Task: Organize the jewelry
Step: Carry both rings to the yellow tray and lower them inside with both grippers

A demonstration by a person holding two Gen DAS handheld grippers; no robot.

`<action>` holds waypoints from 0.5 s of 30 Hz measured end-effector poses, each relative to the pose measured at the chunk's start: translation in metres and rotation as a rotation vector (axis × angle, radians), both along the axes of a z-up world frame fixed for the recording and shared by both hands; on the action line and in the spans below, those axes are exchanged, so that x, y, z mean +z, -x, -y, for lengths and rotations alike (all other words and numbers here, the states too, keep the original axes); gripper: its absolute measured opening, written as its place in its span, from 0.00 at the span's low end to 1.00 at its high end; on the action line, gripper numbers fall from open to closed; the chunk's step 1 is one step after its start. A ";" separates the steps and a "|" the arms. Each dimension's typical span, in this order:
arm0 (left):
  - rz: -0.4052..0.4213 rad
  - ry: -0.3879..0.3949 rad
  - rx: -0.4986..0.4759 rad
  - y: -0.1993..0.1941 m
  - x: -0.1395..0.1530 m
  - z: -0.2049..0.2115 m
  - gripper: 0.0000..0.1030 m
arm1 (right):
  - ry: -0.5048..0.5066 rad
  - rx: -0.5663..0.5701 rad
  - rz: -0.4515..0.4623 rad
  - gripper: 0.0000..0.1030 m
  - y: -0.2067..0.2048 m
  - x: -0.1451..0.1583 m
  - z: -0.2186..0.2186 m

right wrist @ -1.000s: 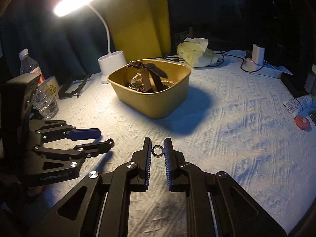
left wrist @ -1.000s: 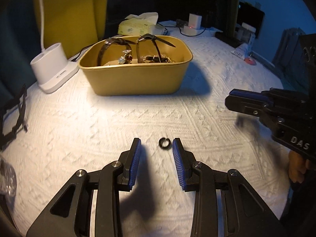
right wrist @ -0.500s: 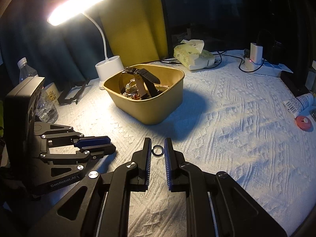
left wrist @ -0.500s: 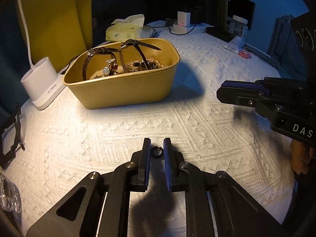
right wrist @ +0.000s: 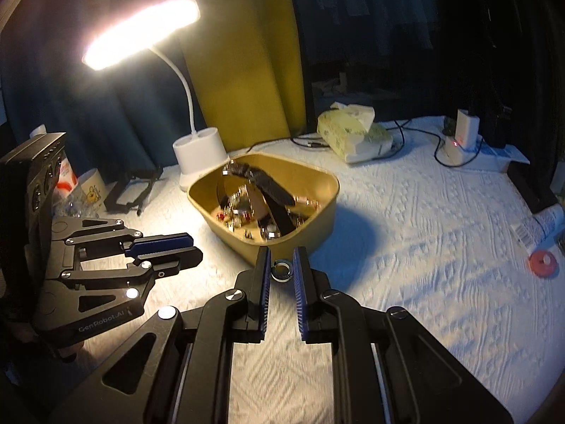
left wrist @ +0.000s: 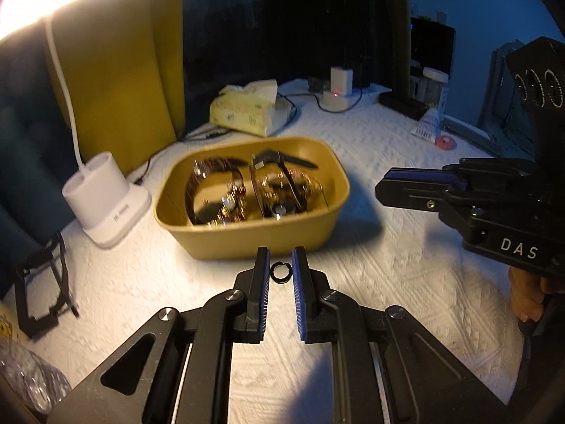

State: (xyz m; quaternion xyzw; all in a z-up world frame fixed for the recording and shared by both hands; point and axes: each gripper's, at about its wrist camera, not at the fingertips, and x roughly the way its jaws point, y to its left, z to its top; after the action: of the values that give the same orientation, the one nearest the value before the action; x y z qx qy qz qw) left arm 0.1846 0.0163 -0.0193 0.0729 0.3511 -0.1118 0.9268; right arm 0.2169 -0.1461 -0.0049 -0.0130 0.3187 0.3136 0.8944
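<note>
My left gripper (left wrist: 280,271) is shut on a small dark ring (left wrist: 280,270) and holds it above the white cloth, just in front of the yellow bin (left wrist: 247,233). The bin holds watches with dark straps (left wrist: 219,190) and gold jewelry. My right gripper (right wrist: 281,269) is shut on a silver ring (right wrist: 282,269), close to the bin's near wall (right wrist: 317,226). The right gripper also shows at the right of the left wrist view (left wrist: 416,187). The left gripper also shows at the left of the right wrist view (right wrist: 176,251).
A white desk lamp base (left wrist: 106,205) stands left of the bin, its lit head (right wrist: 141,31) above. A tissue pack (left wrist: 247,109), charger (left wrist: 340,84) and cables lie behind. A black stand (left wrist: 42,282) and plastic bottle (left wrist: 21,381) sit at the left. A red cap (right wrist: 542,263) lies right.
My left gripper closed on the dark ring, lifted it and moved toward the bin. My right gripper, holding the silver ring, also rose and came closer to the bin.
</note>
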 end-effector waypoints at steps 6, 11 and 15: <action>0.046 0.008 -0.010 -0.013 0.013 0.000 0.14 | -0.027 0.007 0.020 0.12 -0.009 0.003 -0.011; 0.055 0.007 -0.010 -0.027 0.013 -0.003 0.14 | -0.026 0.013 0.023 0.12 -0.015 0.002 -0.022; 0.052 0.018 -0.011 -0.036 0.010 -0.008 0.14 | -0.034 0.012 0.011 0.12 -0.022 -0.002 -0.025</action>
State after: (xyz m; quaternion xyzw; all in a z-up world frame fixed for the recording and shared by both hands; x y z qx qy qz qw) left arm 0.2202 0.0240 -0.0095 0.0692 0.3254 -0.1180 0.9356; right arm 0.2385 -0.1208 -0.0071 -0.0014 0.3084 0.3241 0.8943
